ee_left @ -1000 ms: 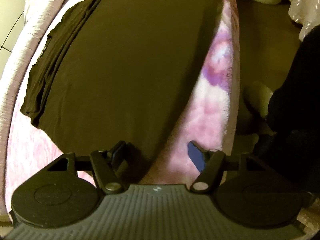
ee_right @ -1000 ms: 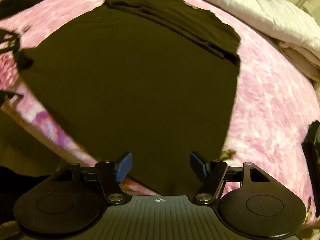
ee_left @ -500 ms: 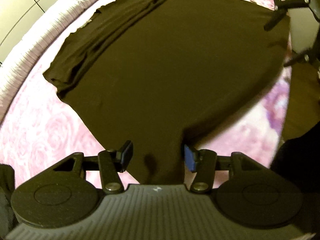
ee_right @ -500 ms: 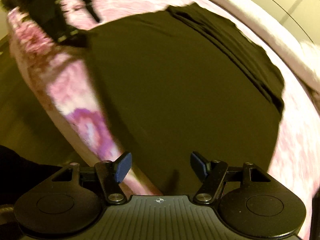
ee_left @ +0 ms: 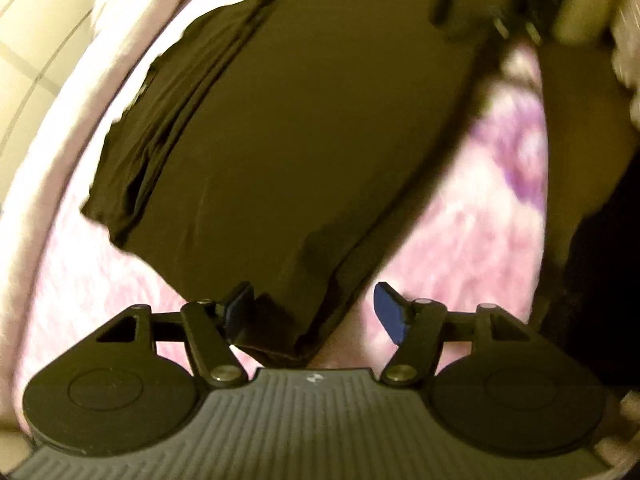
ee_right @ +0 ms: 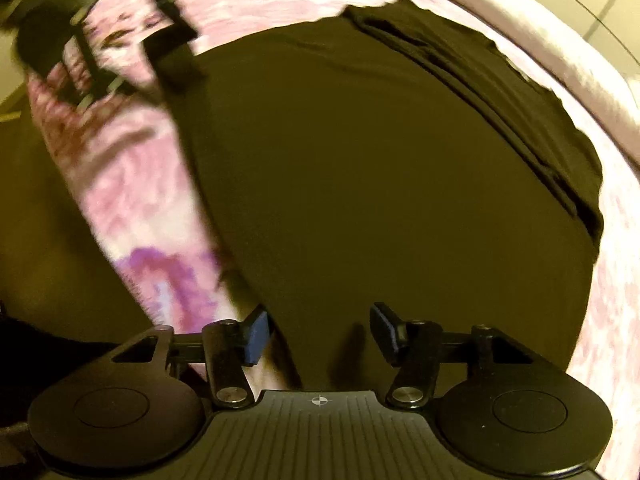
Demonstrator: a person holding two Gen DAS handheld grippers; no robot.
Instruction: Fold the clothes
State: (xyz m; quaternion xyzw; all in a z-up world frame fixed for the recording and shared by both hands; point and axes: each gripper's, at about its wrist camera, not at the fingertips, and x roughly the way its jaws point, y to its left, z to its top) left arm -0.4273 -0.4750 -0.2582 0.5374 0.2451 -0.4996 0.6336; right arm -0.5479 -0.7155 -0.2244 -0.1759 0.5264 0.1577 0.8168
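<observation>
At the bottom centre of the left wrist view, my left gripper (ee_left: 314, 312) stood over the near corner of the dark olive-brown cloth garment (ee_left: 304, 128), which lay spread flat on the pink and white flowered bed cover (ee_left: 472, 232). Half a second before, the jaws were narrower around this corner; they had just been opening again. The left pad touched the fabric, but the right pad stood clear of it, so the grip was released, not clenched. The corner was between the jaws but not held.

In the right wrist view, the right gripper (ee_right: 318, 330) had come lower and closer to the other near edge of the garment, at the bottom centre of the frame. Its jaws had just been closing from a wider position, with cloth between them, but the pads did not yet press it; I judged them open.

The folded strip of the garment stayed along the far side. I think both corners were being prepared for the next fold, and the left one needed a new closing first.
</observation>
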